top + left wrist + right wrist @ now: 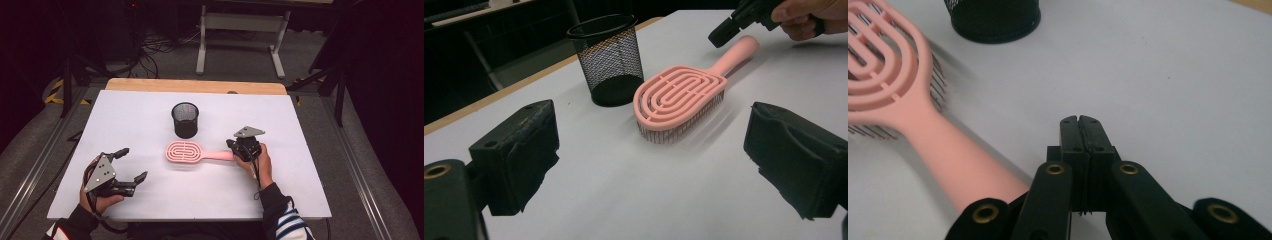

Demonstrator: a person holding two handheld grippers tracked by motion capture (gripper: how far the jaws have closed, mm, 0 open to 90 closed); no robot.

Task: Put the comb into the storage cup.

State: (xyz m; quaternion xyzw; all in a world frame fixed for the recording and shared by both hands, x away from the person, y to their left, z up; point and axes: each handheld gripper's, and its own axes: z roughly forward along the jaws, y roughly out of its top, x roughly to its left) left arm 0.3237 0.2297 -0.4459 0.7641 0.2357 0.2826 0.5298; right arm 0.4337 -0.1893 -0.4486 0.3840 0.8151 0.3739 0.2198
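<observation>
A pink hairbrush (pixel 185 151) lies bristles down in the middle of the white table (pixel 300 190), its handle pointing right. Behind it stands a black mesh cup (pixel 185 120), upright. My right gripper (pixel 231 145) is at the handle's end with its jaws pressed together and nothing between them; in the right gripper view (pixel 1080 122) the brush handle (pixel 948 155) runs past its left side. My left gripper (pixel 132 163) hovers near the front left, open and holding nothing. The left gripper view (pixel 654 145) faces the brush (pixel 679 97), the cup (pixel 606 60) and the right gripper (pixel 724 32).
The table's wooden back edge (pixel 195 86) lies behind the white top. Beyond it on the floor stand a grey frame (pixel 242 30) and cables (pixel 150 50). Metal rails (pixel 35 170) run along both sides of the table.
</observation>
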